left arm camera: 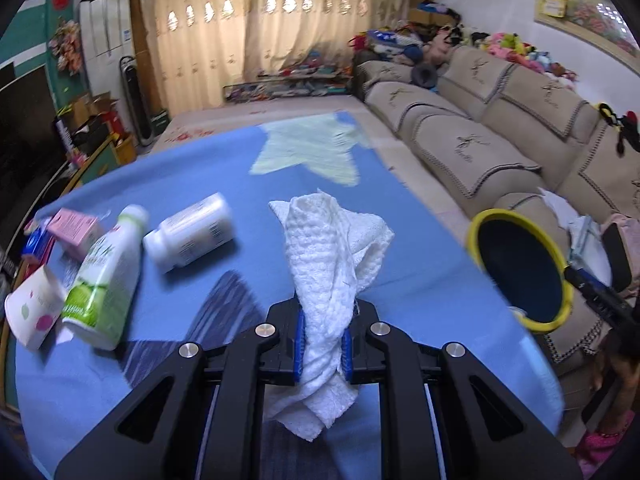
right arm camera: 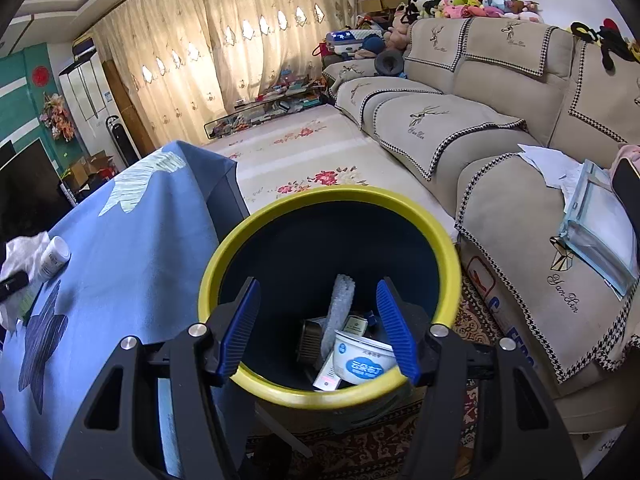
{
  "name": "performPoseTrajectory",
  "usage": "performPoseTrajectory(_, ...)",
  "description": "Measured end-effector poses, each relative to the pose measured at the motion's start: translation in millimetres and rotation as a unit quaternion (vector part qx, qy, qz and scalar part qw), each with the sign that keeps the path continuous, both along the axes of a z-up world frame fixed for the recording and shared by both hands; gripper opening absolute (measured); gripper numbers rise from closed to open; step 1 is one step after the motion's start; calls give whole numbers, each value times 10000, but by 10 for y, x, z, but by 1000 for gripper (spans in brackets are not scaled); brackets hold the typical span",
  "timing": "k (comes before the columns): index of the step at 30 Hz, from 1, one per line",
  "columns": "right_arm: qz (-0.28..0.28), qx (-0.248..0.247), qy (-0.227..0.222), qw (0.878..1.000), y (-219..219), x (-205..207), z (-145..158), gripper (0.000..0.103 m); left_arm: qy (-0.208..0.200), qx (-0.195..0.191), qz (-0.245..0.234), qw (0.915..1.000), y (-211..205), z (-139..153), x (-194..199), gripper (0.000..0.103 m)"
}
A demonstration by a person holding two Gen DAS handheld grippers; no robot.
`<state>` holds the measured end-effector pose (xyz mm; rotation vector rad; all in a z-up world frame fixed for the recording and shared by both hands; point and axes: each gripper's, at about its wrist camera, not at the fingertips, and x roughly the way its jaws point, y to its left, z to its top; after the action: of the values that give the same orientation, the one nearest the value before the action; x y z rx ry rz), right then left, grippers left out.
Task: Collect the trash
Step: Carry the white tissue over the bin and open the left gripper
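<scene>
Left hand-held gripper (left arm camera: 323,350) pinched the crumpled white paper towel (left arm camera: 332,264) mid-length; judged soft, light, compressible; right hand-held gripper (right arm camera: 318,330) gripped the yellow-rimmed dark bin (right arm camera: 280,392).

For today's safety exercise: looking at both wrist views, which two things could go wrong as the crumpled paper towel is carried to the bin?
1. The paper towel hangs loose below the left gripper; the trailing end could snag or slip free.
2. The right gripper holds the bin only by its rim, off the table edge, so it may tip and spill the yogurt cup.
</scene>
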<state>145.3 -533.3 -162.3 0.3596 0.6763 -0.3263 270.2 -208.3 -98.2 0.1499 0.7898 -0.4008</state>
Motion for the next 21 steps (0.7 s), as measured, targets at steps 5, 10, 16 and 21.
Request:
performPoseTrajectory(5,-200,-40,-73,9998,-181,-194,37,58,-51,-61,-345,9994,-379,120,-64,14)
performPoseTrajectory(10,-436,-88,-94,9990,-382,-377,62,58,-57,-82,-826,9965,-916,156,-117,14)
performPoseTrajectory(16,-660,-64,-64,9978,-579,-523,22,58,80,-100,-1461,9892,-1626,99,-123,14)
performPoseTrajectory(21,-770,-31,-37,9970,-683,-592,-19,58,264,-46,-1946,9805,-2246,-41,-102,14)
